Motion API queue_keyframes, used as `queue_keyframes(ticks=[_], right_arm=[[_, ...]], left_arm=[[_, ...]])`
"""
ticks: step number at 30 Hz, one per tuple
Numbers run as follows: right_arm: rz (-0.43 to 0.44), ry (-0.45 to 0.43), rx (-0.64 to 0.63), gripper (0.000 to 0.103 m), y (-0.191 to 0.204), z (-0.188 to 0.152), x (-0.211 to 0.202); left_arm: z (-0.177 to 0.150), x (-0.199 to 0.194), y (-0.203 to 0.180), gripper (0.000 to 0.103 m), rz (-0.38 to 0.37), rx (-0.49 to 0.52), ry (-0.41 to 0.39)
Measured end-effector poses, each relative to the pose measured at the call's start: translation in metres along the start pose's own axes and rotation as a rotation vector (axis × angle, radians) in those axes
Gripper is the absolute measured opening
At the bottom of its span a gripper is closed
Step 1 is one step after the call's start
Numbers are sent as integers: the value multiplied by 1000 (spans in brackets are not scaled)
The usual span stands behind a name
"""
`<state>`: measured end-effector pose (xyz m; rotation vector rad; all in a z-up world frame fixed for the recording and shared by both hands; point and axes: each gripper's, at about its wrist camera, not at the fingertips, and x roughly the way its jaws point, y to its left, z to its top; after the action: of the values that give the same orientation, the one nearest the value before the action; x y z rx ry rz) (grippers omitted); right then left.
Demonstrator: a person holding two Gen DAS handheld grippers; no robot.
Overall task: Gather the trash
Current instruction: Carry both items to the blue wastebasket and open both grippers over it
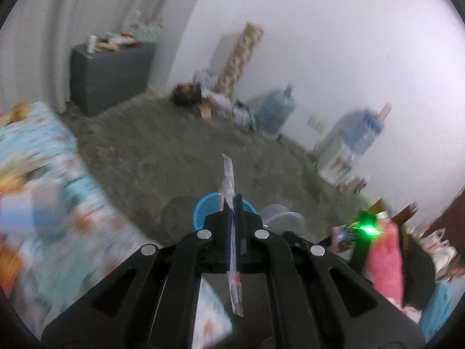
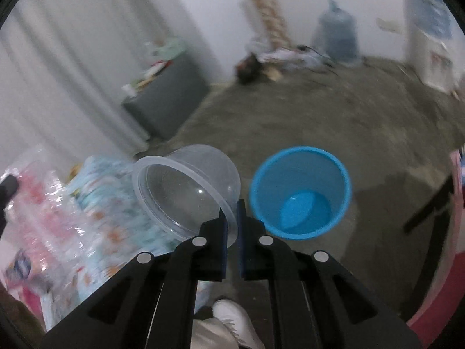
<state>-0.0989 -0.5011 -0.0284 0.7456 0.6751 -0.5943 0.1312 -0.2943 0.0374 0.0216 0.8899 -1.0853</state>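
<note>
My left gripper (image 1: 231,200) is shut on a thin clear plastic wrapper (image 1: 229,180) with red print, which sticks up past the fingertips and trails back between the fingers. Behind its tips stands a blue bin (image 1: 203,209) on the floor. My right gripper (image 2: 231,208) is shut on the rim of a clear plastic tub (image 2: 186,186), held tilted on its side to the left of the tips. The blue bin (image 2: 300,192) stands open on the floor just right of the tub, its bottom bare. The same clear tub (image 1: 280,215) shows beside the bin in the left wrist view.
A bed with a patterned sheet (image 1: 43,189) fills the left. A grey cabinet (image 1: 110,75) stands by the curtain. Water jugs (image 1: 274,110) and a dispenser (image 1: 345,148) line the far wall. A person's white shoe (image 2: 235,322) is below the right gripper. Pink cloth (image 1: 383,258) lies right.
</note>
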Motion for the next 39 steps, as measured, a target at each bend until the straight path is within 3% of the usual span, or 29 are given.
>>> queue_keyframes(ticks=[5,7,9,10,11,16,20,26,27,29,32,36,39], right_arm=[[-60,38,106,7,-37,32,55],[-86,53,125,9,-53,43,77],[-123,111,147,28,-70,52,108],[-138,130,158,48,-78,52,117],[-149,141,165,53,-85,51,122],[-161,180,208,54,-104,27,127],[-131,165,160,58,-105,19,114],[-142,100,-7,73,-72,17,65],[-152,83,-48,75,-58,18,55],[-177,54,-144,83,-26,19,38],[-172,1,-324,96,33,10,14],[-150,-83,-539,97,108,-11,-14],[-144,-82,-632,97,153,-25,-24]], left_arm=[[20,127,-18,1,31,24,127],[24,163,-22,11,29,6,170],[23,195,-28,45,57,-7,213],[21,204,-30,48,72,-7,215],[18,210,-32,48,92,-1,208],[5,212,-40,52,88,28,231],[-4,168,-46,59,76,100,162],[-12,78,-48,69,-7,84,57],[-15,55,-46,78,-32,76,26],[-22,18,-39,84,-50,62,-15],[-36,-37,-20,87,-54,19,-52],[-66,-118,24,92,-7,-107,-138],[-96,-170,59,94,55,-187,-206]])
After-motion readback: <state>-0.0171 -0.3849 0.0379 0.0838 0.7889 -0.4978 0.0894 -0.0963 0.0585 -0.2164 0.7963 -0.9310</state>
